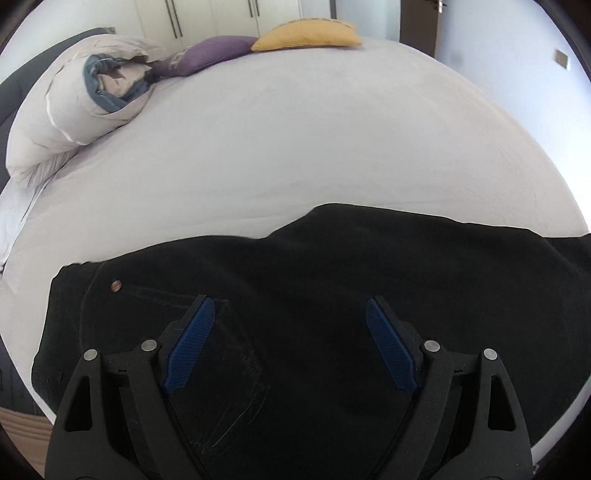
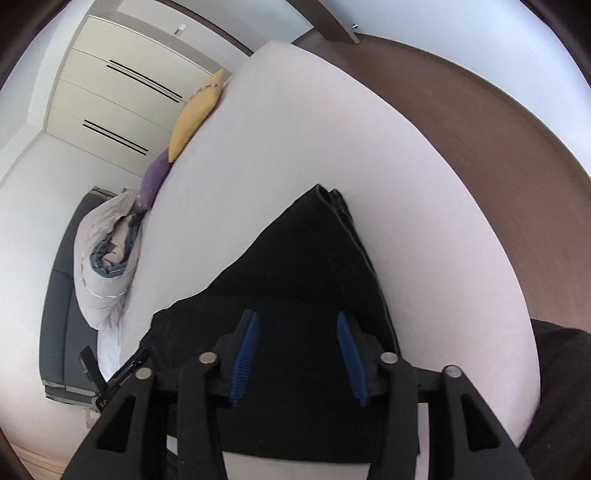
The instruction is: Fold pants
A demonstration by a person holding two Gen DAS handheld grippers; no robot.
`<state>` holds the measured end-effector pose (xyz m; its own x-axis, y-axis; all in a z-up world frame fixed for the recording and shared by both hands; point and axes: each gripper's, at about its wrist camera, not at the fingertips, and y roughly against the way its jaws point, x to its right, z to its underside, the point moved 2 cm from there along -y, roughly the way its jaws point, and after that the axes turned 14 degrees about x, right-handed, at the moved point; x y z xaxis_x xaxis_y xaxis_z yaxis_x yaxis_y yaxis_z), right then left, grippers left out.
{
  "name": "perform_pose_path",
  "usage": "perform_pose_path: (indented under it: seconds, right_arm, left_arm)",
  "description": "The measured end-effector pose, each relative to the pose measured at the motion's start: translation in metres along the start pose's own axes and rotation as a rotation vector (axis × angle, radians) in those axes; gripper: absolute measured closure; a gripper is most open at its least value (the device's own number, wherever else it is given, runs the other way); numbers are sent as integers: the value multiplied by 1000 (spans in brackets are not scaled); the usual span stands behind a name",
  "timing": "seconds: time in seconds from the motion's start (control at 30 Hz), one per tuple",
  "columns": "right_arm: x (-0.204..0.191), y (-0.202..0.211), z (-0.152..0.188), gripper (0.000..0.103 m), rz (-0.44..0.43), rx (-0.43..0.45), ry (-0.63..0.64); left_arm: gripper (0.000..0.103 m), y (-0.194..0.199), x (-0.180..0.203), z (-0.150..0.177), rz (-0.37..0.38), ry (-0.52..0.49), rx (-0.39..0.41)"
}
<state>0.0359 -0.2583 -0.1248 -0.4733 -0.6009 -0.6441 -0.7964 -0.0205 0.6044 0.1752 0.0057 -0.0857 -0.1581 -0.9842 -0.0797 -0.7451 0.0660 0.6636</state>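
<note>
From the left wrist camera, the left gripper (image 1: 290,306) hangs over the black pants (image 1: 332,280), its two blue pads (image 1: 190,343) spread wide apart with nothing pinched between them; it is released. The pants lie flat across the near part of the bed (image 1: 295,147), covering the lower half of the view, and a stitched back pocket (image 1: 221,369) shows just under the left pad. A small round metal rivet (image 1: 116,284) sits near the waistband end at the left. Farther up the pale sheet, a rolled grey-and-cream duvet (image 1: 74,110) lies at the left, with a purple cushion (image 1: 210,53) and a yellow cushion (image 1: 310,35) beside it along the far edge. White wardrobe doors (image 1: 207,14) stand behind.

From the right wrist camera, the right gripper (image 2: 295,317) also hovers above the pants (image 2: 295,258), its pads (image 2: 243,358) parted and gripping nothing. Here the pants run away from the camera as a folded dark band narrowing to the leg ends (image 2: 328,194) on the bed (image 2: 332,129). The same duvet (image 2: 107,258), purple cushion (image 2: 155,177) and yellow cushion (image 2: 195,114) line the left side of the bed. Brown floor (image 2: 517,155) curves past on the right.
</note>
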Motion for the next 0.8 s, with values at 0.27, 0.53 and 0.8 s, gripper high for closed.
perform_pose_path:
  seconds: [0.27, 0.53, 0.8]
  right_arm:
    - [-35, -51, 60, 43, -157, -215, 12]
    - [35, -11, 14, 71, -29, -46, -111]
    - [72, 77, -17, 41, 126, 155, -164]
  left_arm:
    - [18, -13, -91, 55, 60, 141, -79]
    - [18, -2, -137, 59, 284, 132, -11]
    - [19, 14, -223, 48, 43, 271, 53]
